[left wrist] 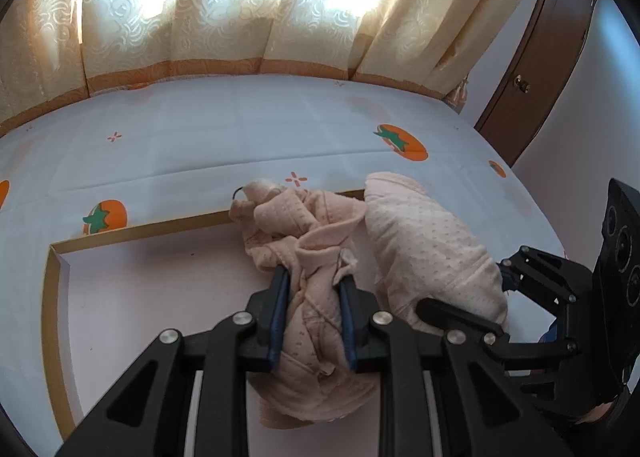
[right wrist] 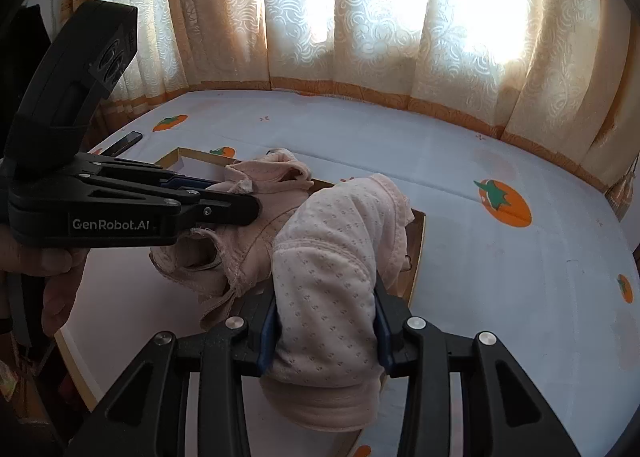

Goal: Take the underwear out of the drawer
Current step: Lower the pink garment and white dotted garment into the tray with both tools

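The shallow white drawer w/ a tan wooden rim (left wrist: pixel 136 235) lies on the persimmon-print bedsheet (left wrist: pixel 240 129). Over its floor, the right gripper (right wrist: pixel 325 321) pinches the pale dotted cotton underwear (right wrist: pixel 332 257), and the left gripper (left wrist: pixel 314 313) pinches the crumpled beige ribbed garment (left wrist: pixel 304 225). Best approach, probably: lift both straight up, keeping the grips firm, so trailing fabric clears the rim.

My grippers: black bodies, blue pads (left wrist: pixel 280 313). Left one's underwear (left wrist: pixel 308 297) is beige-pink; right one's piece (right wrist: pixel 328 297) is paler pink, tiny dotted pattern. Drawer (left wrist: pixel 50 297): white floor, tan rim. Sheet (left wrist: pixel 200 129): pale blue, orange fruit prints with green leaves. Curtains (left wrist: pixel 224 17): cream swirls, orange hem.
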Action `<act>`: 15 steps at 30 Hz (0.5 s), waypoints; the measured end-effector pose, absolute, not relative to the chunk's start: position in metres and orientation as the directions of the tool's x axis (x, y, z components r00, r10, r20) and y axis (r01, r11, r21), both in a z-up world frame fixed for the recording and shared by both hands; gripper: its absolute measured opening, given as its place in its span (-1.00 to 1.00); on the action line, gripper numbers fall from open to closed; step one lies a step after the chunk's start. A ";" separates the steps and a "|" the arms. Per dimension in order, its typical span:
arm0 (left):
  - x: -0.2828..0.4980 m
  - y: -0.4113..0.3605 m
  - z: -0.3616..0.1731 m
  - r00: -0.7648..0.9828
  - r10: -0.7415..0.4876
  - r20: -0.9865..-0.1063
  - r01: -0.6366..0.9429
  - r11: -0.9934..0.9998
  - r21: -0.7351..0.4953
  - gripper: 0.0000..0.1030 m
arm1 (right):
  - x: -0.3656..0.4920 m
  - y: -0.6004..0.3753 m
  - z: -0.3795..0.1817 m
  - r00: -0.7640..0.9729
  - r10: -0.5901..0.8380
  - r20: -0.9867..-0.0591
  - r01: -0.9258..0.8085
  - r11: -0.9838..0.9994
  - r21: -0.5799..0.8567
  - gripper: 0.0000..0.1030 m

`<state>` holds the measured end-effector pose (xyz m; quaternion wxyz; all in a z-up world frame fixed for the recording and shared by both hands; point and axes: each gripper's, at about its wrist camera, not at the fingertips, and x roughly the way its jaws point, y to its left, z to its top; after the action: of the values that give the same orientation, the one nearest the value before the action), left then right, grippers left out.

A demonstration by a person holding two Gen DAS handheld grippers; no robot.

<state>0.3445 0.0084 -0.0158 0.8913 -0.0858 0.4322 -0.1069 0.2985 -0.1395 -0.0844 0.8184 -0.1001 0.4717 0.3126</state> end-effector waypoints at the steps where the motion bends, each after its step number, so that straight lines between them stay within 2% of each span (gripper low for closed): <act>1: 0.345 0.008 -0.017 0.601 -0.266 -0.753 0.118 0.962 -0.246 -0.58 | 0.299 -0.139 -0.085 0.358 0.417 -0.835 -0.605 0.785 0.133 -0.18; 5: 0.344 0.008 -0.019 0.602 -0.267 -0.752 0.122 0.962 -0.245 -0.51 | 0.298 -0.139 -0.086 0.350 0.418 -0.838 -0.604 0.785 0.140 -0.16; 7: 0.344 0.008 -0.020 0.603 -0.263 -0.753 0.116 0.963 -0.244 -0.39 | 0.298 -0.140 -0.088 0.345 0.418 -0.840 -0.602 0.785 0.144 -0.15; 12: 0.344 0.006 -0.021 0.605 -0.264 -0.752 0.115 0.963 -0.245 -0.31 | 0.300 -0.140 -0.089 0.339 0.418 -0.843 -0.594 0.790 0.153 -0.11; 15: 0.342 0.006 -0.020 0.607 -0.267 -0.749 0.117 0.962 -0.248 -0.17 | 0.299 -0.141 -0.090 0.345 0.411 -0.844 -0.588 0.795 0.147 0.02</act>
<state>0.3423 0.0056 -0.0201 0.8920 -0.0873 0.4302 -0.1078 0.2991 -0.1409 -0.0900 0.8150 -0.0915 0.4832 0.3065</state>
